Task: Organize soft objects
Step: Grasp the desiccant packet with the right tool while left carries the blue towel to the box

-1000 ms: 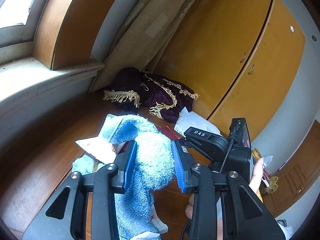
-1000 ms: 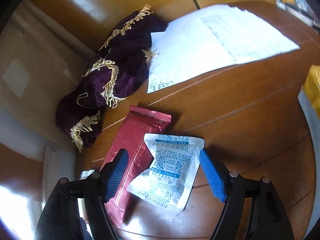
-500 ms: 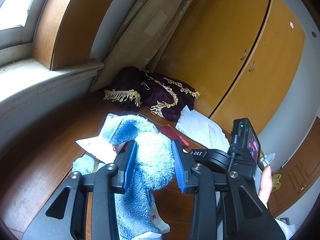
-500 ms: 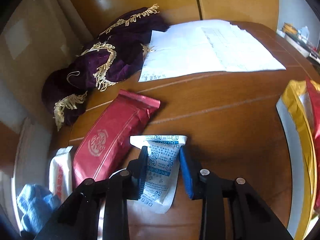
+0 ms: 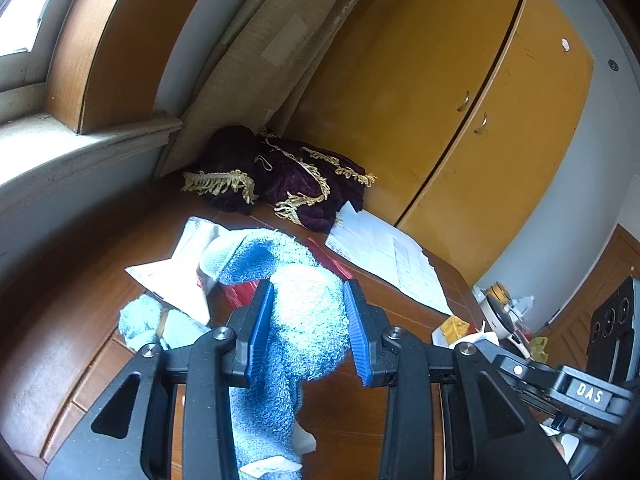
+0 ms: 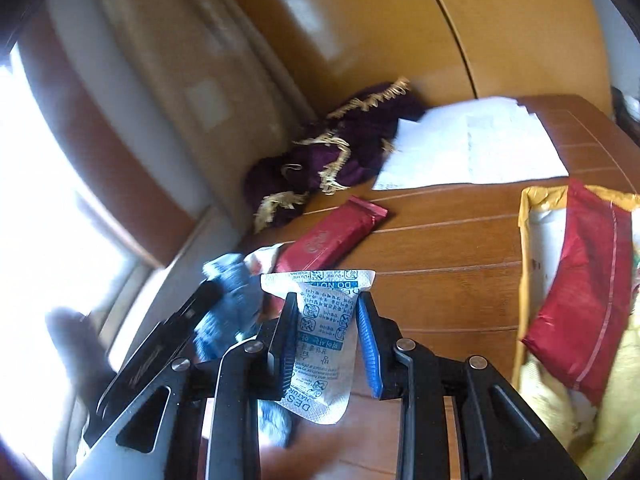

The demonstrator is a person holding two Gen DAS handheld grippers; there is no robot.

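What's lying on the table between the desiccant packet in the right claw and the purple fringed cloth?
A red foil packet lies between the desiccant packet and the purple fringed cloth, seen in the right wrist view.

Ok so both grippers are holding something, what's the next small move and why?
Probably carry the white desiccant sachet clear of the wooden table toward wherever it belongs: the right hand-held gripper is clamped on it and it looks lifted. The left hand-held gripper can just hold the fluffy blue towel.
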